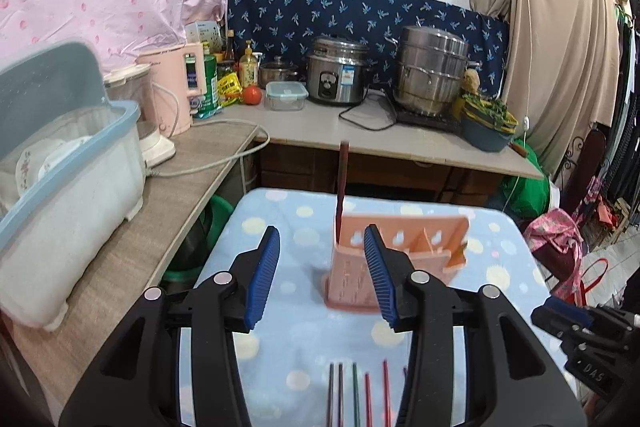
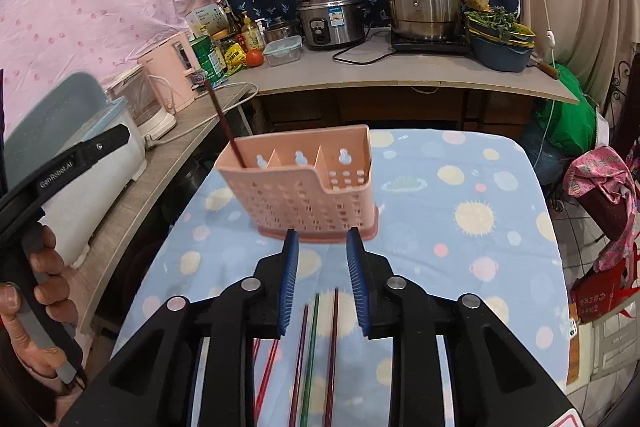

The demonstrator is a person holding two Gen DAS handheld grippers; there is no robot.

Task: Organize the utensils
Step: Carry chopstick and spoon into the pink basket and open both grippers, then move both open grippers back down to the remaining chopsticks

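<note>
Behind holder (image 2: 304,183), rice cooker (image 2: 330,15), steamer pot (image 2: 420,3)

Rice cooker (image 1: 338,75) beside steel steamer pot (image 1: 430,71) on counter (image 1: 316,127); tomato (image 1: 252,95), pink kettle (image 1: 174,87), clear lidded container (image 1: 286,95), blue dish bin (image 1: 60,163) left.

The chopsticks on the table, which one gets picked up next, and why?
Probably the right gripper should dip down and close on the dark red chopstick lying between its open fingers. Only one chopstick stands in the pink holder so far, and several others lie loose on the cloth. The left gripper is open too, up near the holder.
</note>
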